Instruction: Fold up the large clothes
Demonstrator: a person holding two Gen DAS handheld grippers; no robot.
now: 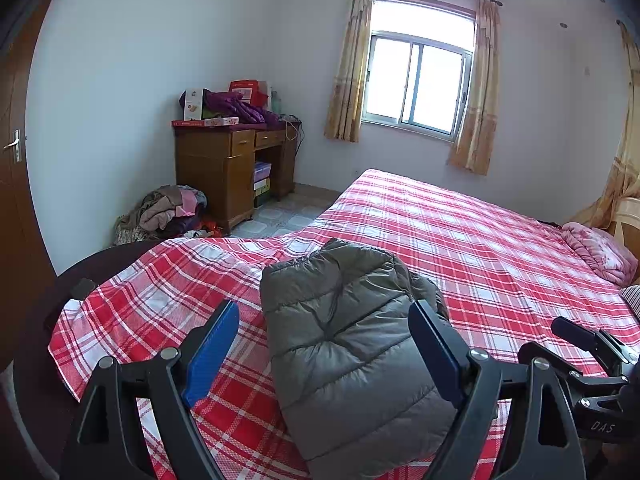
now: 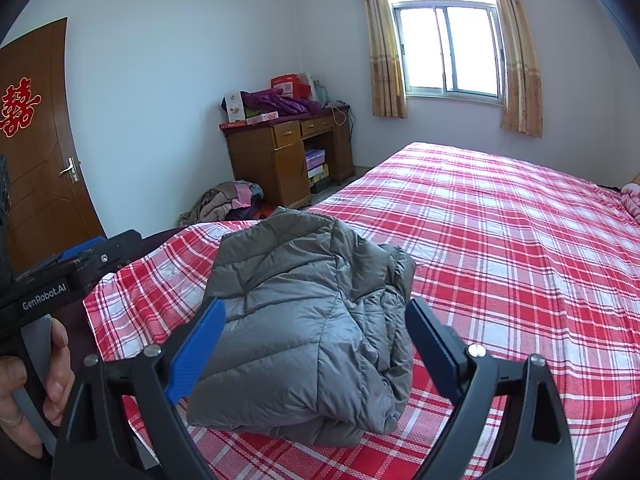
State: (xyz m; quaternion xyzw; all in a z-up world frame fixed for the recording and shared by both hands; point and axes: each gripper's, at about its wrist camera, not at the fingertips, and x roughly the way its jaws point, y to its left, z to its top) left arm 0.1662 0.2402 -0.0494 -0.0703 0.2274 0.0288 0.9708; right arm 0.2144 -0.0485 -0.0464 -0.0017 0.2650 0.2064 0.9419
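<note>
Grey puffer jacket (image 1: pixel 352 344) lies folded into a bundle on the red plaid bed (image 1: pixel 480 240), near its foot edge. Left gripper (image 1: pixel 324 344) hovers over it, jaws spread wide, empty. Right gripper (image 2: pixel 316 344) likewise, jaws apart, nothing held. Desk (image 2: pixel 280 156) at 11 o'clock, window (image 2: pixel 448 48) at 1 o'clock.

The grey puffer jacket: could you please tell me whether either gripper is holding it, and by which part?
Nothing is held: both jaws stand open above the folded jacket on the bed.
</note>
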